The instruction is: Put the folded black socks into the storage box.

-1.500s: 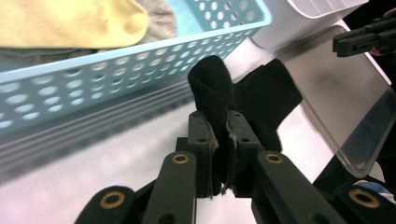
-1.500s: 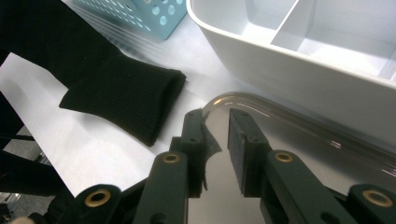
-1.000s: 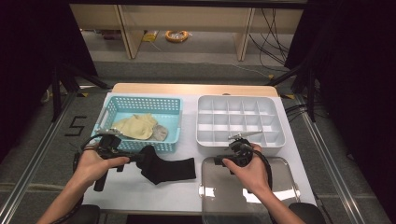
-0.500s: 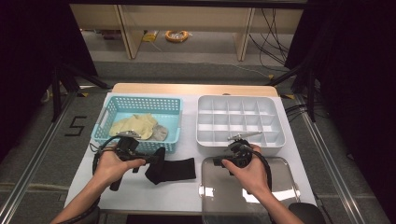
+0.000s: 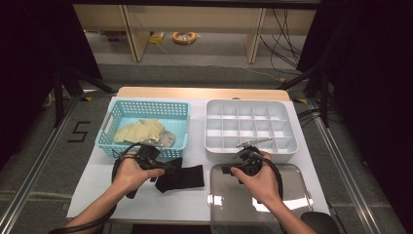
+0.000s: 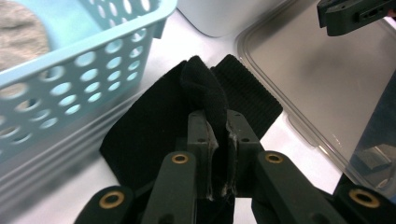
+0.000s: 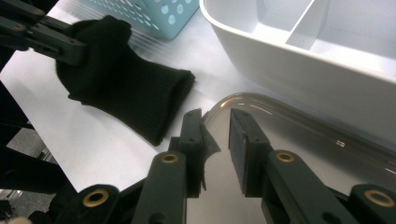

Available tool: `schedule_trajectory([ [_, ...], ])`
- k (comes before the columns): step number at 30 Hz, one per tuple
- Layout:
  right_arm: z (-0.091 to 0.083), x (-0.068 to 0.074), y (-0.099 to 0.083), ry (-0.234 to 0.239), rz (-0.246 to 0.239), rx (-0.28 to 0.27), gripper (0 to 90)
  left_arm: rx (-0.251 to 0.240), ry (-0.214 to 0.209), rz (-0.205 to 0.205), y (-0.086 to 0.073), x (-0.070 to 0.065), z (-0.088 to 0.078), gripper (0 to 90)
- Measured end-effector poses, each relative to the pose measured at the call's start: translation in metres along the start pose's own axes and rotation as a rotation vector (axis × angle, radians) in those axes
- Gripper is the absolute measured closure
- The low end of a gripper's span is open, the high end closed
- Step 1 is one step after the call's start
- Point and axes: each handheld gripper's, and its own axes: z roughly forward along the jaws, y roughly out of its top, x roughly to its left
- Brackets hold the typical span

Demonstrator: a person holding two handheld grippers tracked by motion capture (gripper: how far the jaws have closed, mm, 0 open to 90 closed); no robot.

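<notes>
A black sock [image 5: 184, 178] lies on the white table in front of the basket. My left gripper [image 5: 168, 168] is shut on a fold at its left end, and in the left gripper view the cloth [image 6: 154, 116] bunches up between the two pads of that gripper [image 6: 217, 119]. My right gripper [image 5: 226, 169] hovers over the left edge of a clear lid [image 5: 272, 204]. In the right gripper view its jaws [image 7: 215, 119] stand a little apart with nothing between them, and the sock [image 7: 126, 88] lies just to their left.
A light blue basket [image 5: 148, 104] at the back left holds yellow cloth [image 5: 139, 130] and a grey piece [image 5: 166, 138]. A white divided tray [image 5: 292, 146] stands at the back right, behind the lid. Bare table shows at the front left.
My left hand has moved right along the front of the basket and slightly down, carrying the sock end with it. The right hand has stayed put.
</notes>
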Motion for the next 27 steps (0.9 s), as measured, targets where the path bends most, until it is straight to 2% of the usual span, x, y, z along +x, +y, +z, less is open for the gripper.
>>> schedule_trajectory([
  [3,0.000,0.000,0.000,0.006,0.005,0.006,76.1,0.002,0.011,0.019,0.001,-0.002,0.007,81.5],
  [4,0.000,0.000,0.000,0.011,-0.002,0.004,76.1,0.011,0.007,0.037,0.001,-0.002,0.009,81.5],
  [6,0.000,0.001,0.000,0.002,0.009,0.010,76.1,0.011,0.009,0.035,0.001,-0.005,0.013,81.4],
  [7,0.001,0.001,0.000,0.012,0.011,0.021,76.0,0.021,0.013,0.050,0.001,-0.005,0.015,81.3],
  [9,0.002,0.001,0.000,0.001,0.004,0.015,76.0,0.029,0.013,0.060,0.001,-0.007,0.018,81.3],
  [10,0.002,0.001,0.000,0.000,0.001,0.016,76.0,0.026,0.007,0.054,0.001,-0.009,0.019,81.2],
  [12,0.002,0.001,0.000,0.021,0.000,0.018,76.0,0.028,0.014,0.070,0.002,-0.010,0.021,81.1],
  [15,0.002,0.001,0.000,0.012,-0.001,0.019,76.0,0.020,0.007,0.074,0.003,-0.013,0.023,80.8],
  [18,0.002,0.001,0.000,0.011,-0.003,0.020,76.0,0.011,0.009,0.095,0.005,-0.013,0.026,80.1],
  [22,0.002,0.001,-0.001,0.012,-0.007,0.022,76.0,0.012,0.002,0.089,0.004,-0.013,0.031,79.7],
  [23,0.002,0.001,-0.001,0.016,-0.012,0.018,75.9,0.014,0.005,0.099,0.003,-0.013,0.033,79.7],
  [26,0.003,0.002,-0.001,0.013,0.010,0.026,75.9,0.015,0.002,0.104,0.003,-0.014,0.035,79.3],
  [27,0.003,0.001,-0.001,0.015,0.003,0.025,75.9,0.012,0.001,0.111,0.003,-0.014,0.036,79.1],
])
